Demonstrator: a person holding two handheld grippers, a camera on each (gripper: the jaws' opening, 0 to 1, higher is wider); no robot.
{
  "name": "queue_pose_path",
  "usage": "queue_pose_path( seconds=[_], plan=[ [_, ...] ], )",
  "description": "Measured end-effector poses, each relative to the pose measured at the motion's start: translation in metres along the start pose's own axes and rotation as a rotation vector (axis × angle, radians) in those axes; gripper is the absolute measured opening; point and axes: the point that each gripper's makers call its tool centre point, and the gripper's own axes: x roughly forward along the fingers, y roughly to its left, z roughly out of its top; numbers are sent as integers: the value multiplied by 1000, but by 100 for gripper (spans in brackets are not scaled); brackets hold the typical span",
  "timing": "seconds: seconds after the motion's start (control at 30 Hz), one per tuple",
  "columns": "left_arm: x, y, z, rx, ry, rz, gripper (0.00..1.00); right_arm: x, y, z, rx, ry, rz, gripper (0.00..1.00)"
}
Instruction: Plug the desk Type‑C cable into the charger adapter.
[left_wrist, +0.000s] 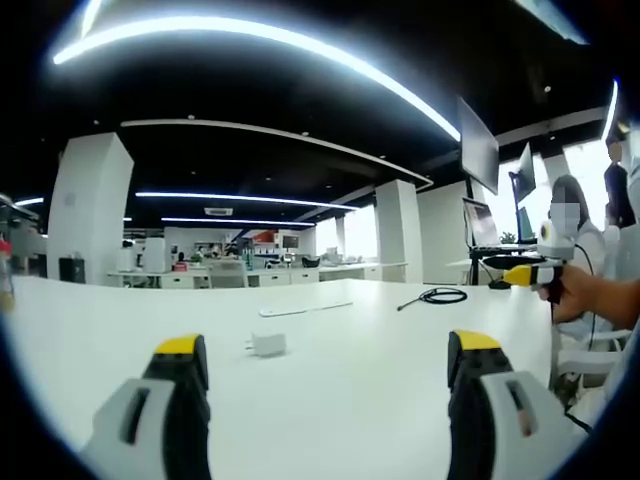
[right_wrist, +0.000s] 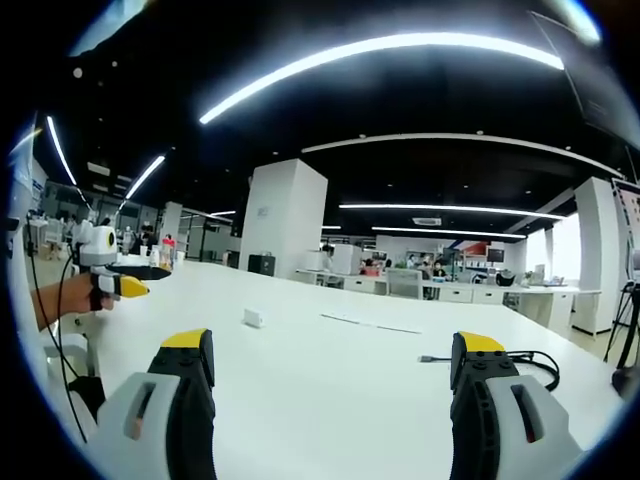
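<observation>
Left gripper view: we hold the left gripper (left_wrist: 325, 370) low over the white desk (left_wrist: 400, 400), jaws spread wide with nothing between them. The white charger (left_wrist: 267, 344) lies just ahead between the jaws, apart from both. The black cable (left_wrist: 437, 296) lies coiled farther back to the right, well apart from the charger. A hand (left_wrist: 580, 295) holds the right gripper (left_wrist: 527, 274) level above the desk edge at the right.

In the right gripper view, the right gripper (right_wrist: 335, 375) also stands wide and empty; the cable (right_wrist: 530, 362) trails past its right jaw.

We judge the cable light and limp, best taken close behind its plug; the charger looks small, rigid and smooth, likely to slide unless pinched across its flat sides.
</observation>
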Motion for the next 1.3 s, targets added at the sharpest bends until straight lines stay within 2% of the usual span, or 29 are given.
queue_pose_path(
  seconds=[0.17,0.53,0.63,0.77,1.3],
  plan=[
    [1,0,-4,8,22,-1,100,0,0,-2,2,4,0,100],
    [1,1,-5,2,21,3,100,0,-1,-5,-3,13,-2,100],
    [1,1,-9,7,45,2,100,-1,-2,-6,0,11,-5,100],
    [2,0,-8,4,34,1,100,-1,-4,-7,-2,15,-10,100],
    [1,2,-13,0,53,5,100,-2,-6,-8,-13,12,-16,100]
  ],
)
